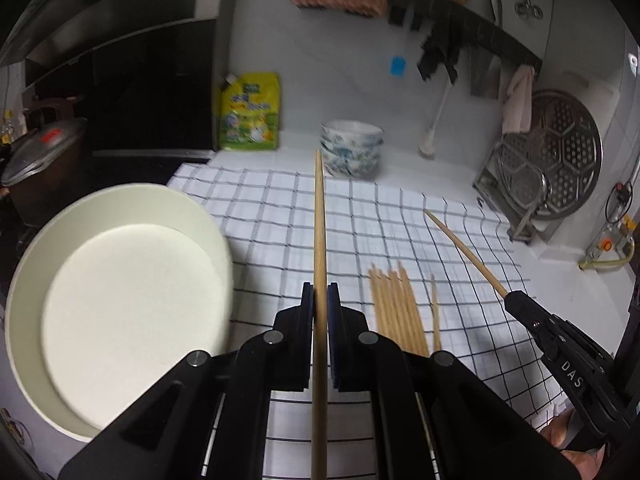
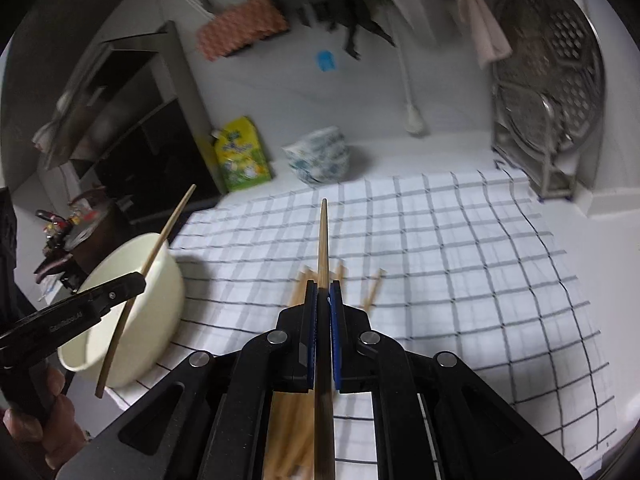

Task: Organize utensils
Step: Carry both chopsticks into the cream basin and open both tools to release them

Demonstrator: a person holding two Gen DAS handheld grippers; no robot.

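Observation:
My left gripper (image 1: 320, 294) is shut on a wooden chopstick (image 1: 319, 216) that points forward, just right of a cream bowl (image 1: 116, 292). In the right wrist view that left gripper (image 2: 136, 280) holds its chopstick (image 2: 160, 240) over the bowl (image 2: 132, 320). My right gripper (image 2: 322, 292) is shut on another chopstick (image 2: 322, 240), above a pile of several chopsticks (image 2: 296, 420) on the checked cloth (image 2: 440, 260). The pile also shows in the left wrist view (image 1: 396, 312), with my right gripper (image 1: 510, 296) and its chopstick (image 1: 464, 254) beyond it.
A stack of patterned bowls (image 1: 352, 148) and a yellow-green refill pouch (image 1: 250, 112) stand at the back wall. A metal rack with perforated steamer plates (image 1: 552, 160) stands at the back right. A pot with a lid (image 1: 44, 156) sits on the dark stove at left.

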